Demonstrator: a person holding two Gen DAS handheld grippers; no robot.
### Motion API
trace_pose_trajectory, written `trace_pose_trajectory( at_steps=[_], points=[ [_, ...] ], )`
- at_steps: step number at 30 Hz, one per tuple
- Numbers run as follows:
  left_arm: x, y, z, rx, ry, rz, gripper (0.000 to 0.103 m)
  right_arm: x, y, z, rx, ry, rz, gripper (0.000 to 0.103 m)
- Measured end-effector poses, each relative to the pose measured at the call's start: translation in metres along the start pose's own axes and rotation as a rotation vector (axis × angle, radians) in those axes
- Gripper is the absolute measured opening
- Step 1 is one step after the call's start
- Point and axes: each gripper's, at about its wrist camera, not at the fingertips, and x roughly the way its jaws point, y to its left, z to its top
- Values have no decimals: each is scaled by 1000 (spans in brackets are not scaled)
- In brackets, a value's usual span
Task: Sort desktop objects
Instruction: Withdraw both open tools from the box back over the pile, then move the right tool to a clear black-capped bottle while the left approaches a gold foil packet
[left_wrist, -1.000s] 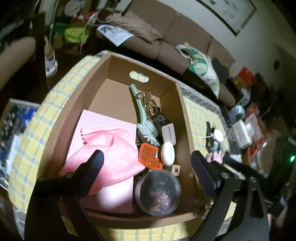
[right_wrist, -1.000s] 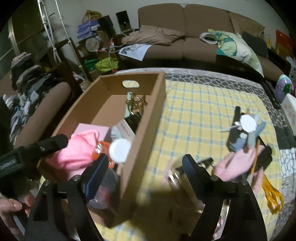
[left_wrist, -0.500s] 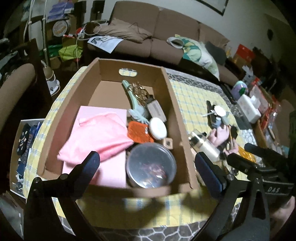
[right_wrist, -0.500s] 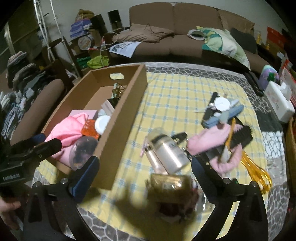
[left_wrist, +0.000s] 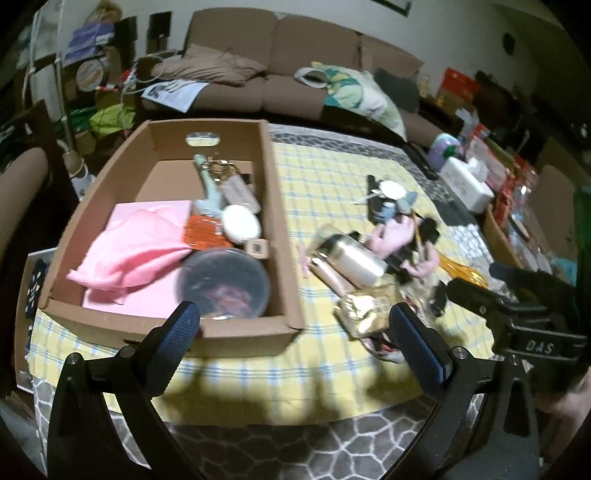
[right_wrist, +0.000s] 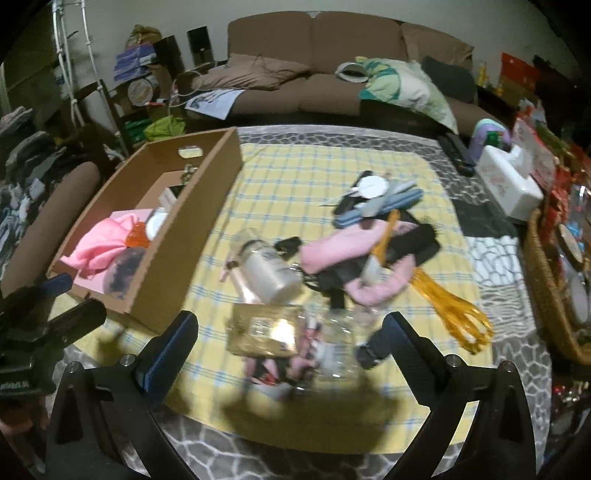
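Holding both tools, left tool (left_wrist: 293, 334) & right tool (right_wrist: 290, 334), spread wide w/ nothing; risking knocking jar (right_wrist: 271, 273) off bench (right_wrist: 295, 173) when grabbing.

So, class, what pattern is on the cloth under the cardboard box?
Yellow with blue and white check lines on the cloth; the right wrist view shows it best.

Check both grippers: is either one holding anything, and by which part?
Nothing is held. The left gripper and the right gripper both stand wide open, their jaws having just been opening with nothing between them.
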Motion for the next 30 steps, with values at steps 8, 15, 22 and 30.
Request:
trace_pose_trajectory(
  at_steps=[8, 15, 22, 30],
  points=[
    [7, -43, -5, 69, -2, -22, 103, -4, -37, -11, 31, -4, -41, 102],
    [23, -79, -14, 174, 12, -34, 103, 5, -73, -14, 40, 9, -58, 102],
    [44, -105, -26, 266, 49, -80, 103, 14, -124, -12, 140, 12, -18, 102],
    [62, -116, -40, 264, 97, -102, 100, 41, -130, -27, 132, 90, 78, 100]
  ],
)
